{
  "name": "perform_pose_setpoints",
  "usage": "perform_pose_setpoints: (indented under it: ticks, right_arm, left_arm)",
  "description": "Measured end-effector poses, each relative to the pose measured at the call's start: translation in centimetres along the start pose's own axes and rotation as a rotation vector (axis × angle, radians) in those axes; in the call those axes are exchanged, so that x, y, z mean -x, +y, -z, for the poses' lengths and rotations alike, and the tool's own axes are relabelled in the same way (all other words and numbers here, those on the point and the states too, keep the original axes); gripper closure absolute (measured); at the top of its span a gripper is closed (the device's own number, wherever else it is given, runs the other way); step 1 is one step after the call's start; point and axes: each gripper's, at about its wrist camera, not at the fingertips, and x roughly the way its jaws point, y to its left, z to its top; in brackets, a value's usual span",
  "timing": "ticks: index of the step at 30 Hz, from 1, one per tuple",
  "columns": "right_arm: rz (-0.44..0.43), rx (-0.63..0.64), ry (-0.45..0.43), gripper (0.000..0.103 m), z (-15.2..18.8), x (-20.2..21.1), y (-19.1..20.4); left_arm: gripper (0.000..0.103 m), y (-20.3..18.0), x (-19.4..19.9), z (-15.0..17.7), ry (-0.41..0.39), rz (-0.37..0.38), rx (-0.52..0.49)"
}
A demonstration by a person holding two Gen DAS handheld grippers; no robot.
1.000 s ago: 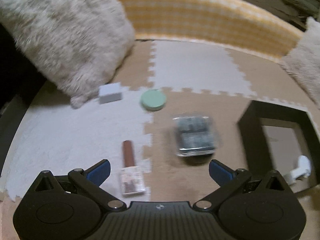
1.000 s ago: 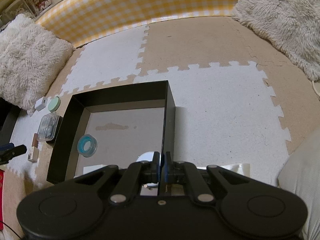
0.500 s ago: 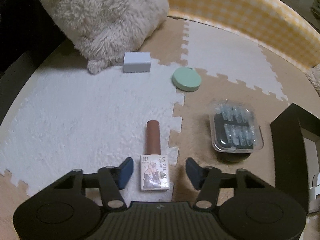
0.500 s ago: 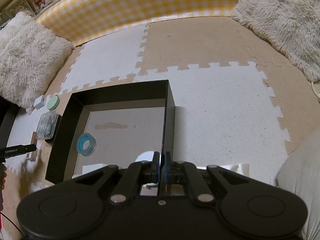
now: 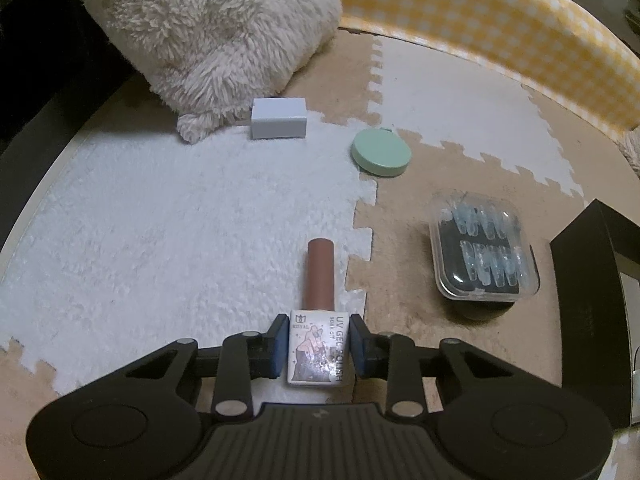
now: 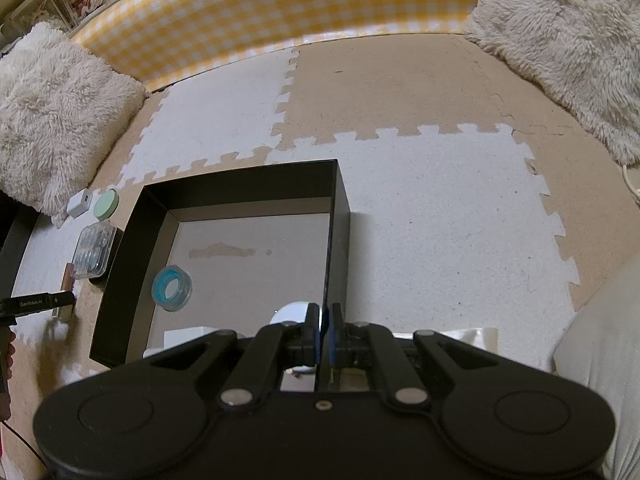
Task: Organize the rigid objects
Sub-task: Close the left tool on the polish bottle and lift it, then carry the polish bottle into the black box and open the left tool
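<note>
My left gripper [image 5: 318, 346] is shut on the white body of a gel polish bottle [image 5: 317, 340] with a brown cap, lying on the white foam mat. Beyond it lie a clear case of false nails [image 5: 482, 252], a green round tin [image 5: 381, 153] and a pale blue-grey block [image 5: 279, 118]. My right gripper [image 6: 325, 334] is shut on the right wall of the black box [image 6: 338, 216]. Inside the box lie a blue round container [image 6: 171, 288] and white items, partly hidden by the gripper. The left gripper shows at the right wrist view's left edge [image 6: 38, 303].
Fluffy cream cushions [image 5: 208, 28] [image 6: 568, 52] lie at the far left and far right. A yellow checked barrier [image 6: 280, 12] runs along the back of the foam mat floor. The black box's corner [image 5: 592, 304] stands to the right of the nail case.
My left gripper moved left and forward onto the gel polish bottle and shut on it. The right gripper has stayed shut on the box wall.
</note>
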Motion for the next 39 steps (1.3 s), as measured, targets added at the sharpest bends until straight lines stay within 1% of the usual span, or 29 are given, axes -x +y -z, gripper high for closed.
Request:
perform_pose_setpoints:
  ticks: [3, 6, 9, 13, 16, 18, 21, 25, 28, 32, 35, 39]
  right_arm:
    - [0.0, 0.0, 0.0, 0.098, 0.0, 0.0, 0.0]
    - [0.001, 0.001, 0.0, 0.098, 0.0, 0.0, 0.0]
    - [-0.001, -0.001, 0.0, 0.098, 0.0, 0.0, 0.0]
    - [0.0, 0.0, 0.0, 0.098, 0.0, 0.0, 0.0]
    - [0.001, 0.002, 0.0, 0.098, 0.0, 0.0, 0.0]
    - [0.002, 0.002, 0.0, 0.098, 0.0, 0.0, 0.0]
    - [0.001, 0.001, 0.001, 0.098, 0.0, 0.0, 0.0]
    - [0.001, 0.001, 0.001, 0.098, 0.0, 0.0, 0.0]
    - [0.0, 0.0, 0.001, 0.098, 0.0, 0.0, 0.0]
    - [0.002, 0.003, 0.001, 0.098, 0.0, 0.0, 0.1]
    - [0.003, 0.006, 0.001, 0.098, 0.0, 0.0, 0.1]
    - [0.005, 0.009, 0.001, 0.098, 0.0, 0.0, 0.1]
  left_arm:
    - [0.07, 0.1, 0.9, -0.1, -0.044, 0.01, 0.023]
    - [0.07, -0.2, 2.5, -0.7, -0.106, 0.045, 0.04]
    - [0.07, -1.1, 4.3, -0.9, -0.154, 0.098, 0.038]
    - [0.07, -3.8, 6.5, -0.8, -0.199, 0.207, -0.002]
    - [0.07, -6.4, 7.5, -0.3, -0.206, 0.29, -0.052]
    - [0.07, -8.3, 7.7, -0.1, -0.197, 0.334, -0.089]
    - [0.07, -11.1, 7.6, 0.3, -0.179, 0.386, -0.142]
    - [0.07, -14.5, 7.2, 1.3, -0.155, 0.437, -0.211]
    - [0.07, -16.5, 6.6, 2.0, -0.148, 0.446, -0.279]
    - [0.07, -19.0, 5.5, 2.9, -0.15, 0.424, -0.445]
    - [0.07, -19.4, 4.6, 3.3, -0.134, 0.415, -0.512]
    - [0.07, -19.6, 3.7, 3.4, -0.128, 0.385, -0.596]
